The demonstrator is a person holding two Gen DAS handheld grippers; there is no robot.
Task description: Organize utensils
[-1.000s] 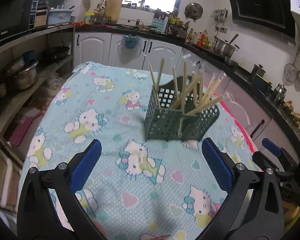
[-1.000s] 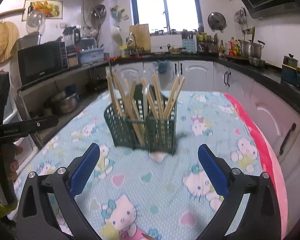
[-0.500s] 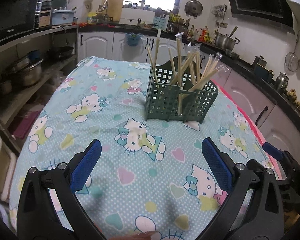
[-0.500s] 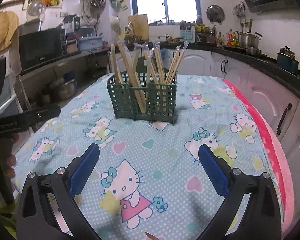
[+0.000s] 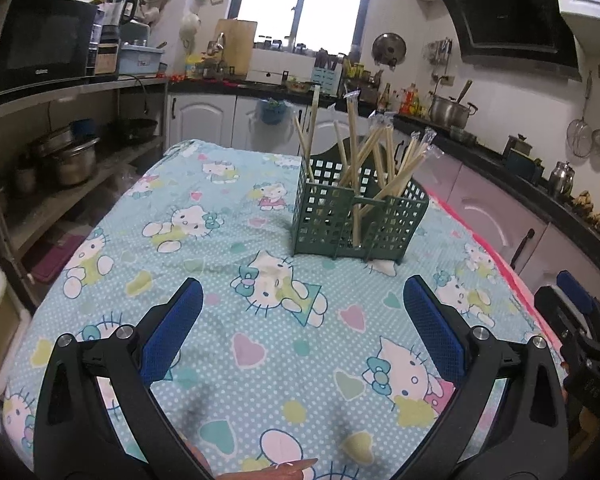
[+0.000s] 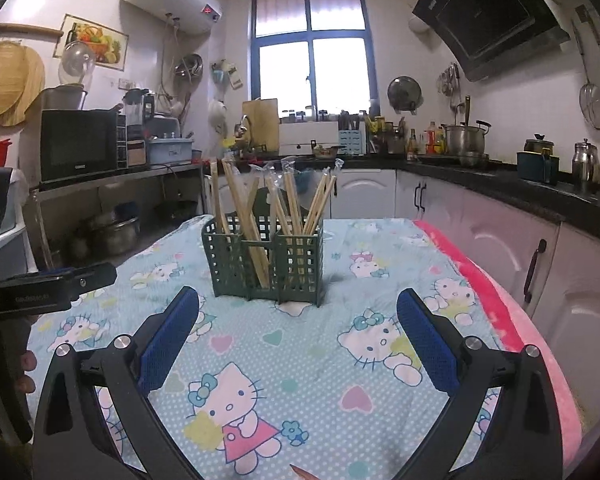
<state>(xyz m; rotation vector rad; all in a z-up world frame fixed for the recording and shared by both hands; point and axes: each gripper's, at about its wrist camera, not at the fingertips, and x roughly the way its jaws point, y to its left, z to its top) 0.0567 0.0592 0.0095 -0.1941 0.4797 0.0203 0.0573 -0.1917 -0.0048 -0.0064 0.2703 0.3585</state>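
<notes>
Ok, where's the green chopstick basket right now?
The green basket stands upright mid-table on the cartoon-cat tablecloth, ahead of both open tongs and untouched; in the left view it sits right of centre.

Your left gripper (image 5: 302, 304) has black plastic arms, ribbed blue pads (image 5: 172, 330) on the inner faces, and two silver screws (image 5: 122, 332) on each arm. Your right gripper (image 6: 298, 318) is the same build: black arms with triangular cut-outs, blue pads and silver screws. Small white lettering marks the left gripper's black body in the right wrist view.
</notes>
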